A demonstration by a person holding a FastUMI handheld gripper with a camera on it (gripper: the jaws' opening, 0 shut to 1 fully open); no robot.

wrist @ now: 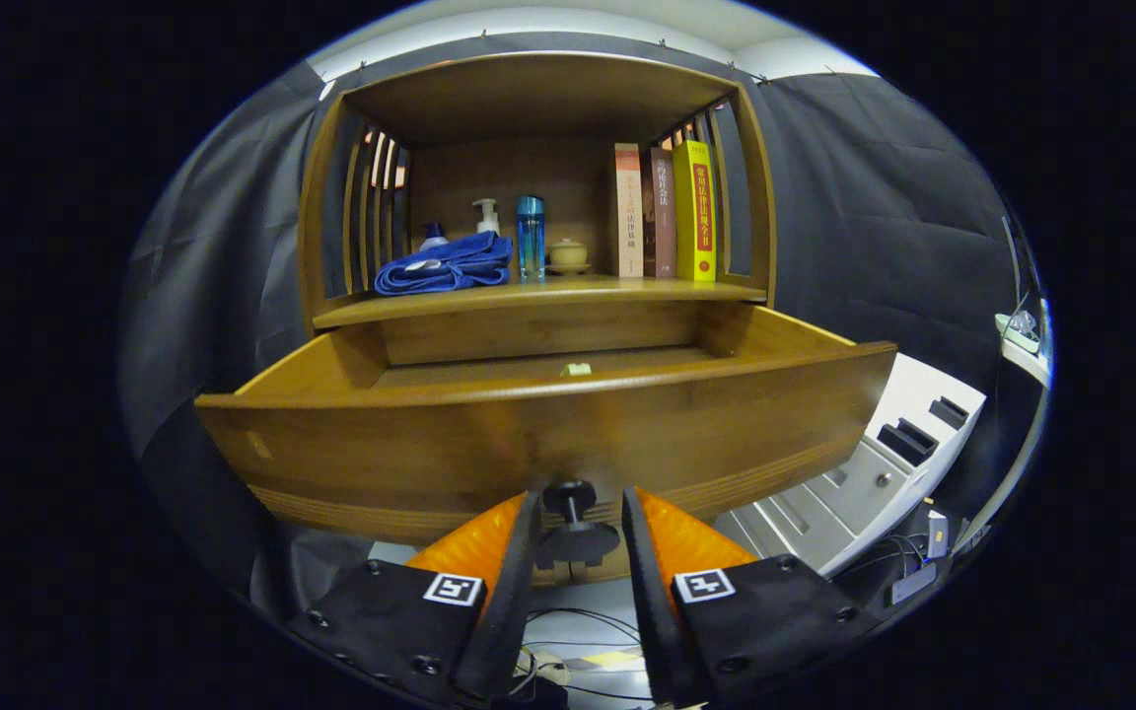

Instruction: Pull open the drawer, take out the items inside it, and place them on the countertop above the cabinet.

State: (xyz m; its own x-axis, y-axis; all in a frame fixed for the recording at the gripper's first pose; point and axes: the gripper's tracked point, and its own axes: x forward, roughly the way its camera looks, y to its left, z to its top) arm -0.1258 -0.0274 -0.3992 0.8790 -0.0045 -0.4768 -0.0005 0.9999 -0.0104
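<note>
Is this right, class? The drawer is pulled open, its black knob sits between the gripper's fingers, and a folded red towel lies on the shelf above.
One detail is wrong. In the gripper view the folded towel on the shelf is blue, not red. The drawer is indeed pulled open, and its black knob sits between the fingers of the gripper.

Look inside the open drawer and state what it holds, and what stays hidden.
Inside the drawer, one small pale item lies near the back. The front panel hides the floor nearer the knob, which sits between the gripper jaws, gaps either side.
</note>
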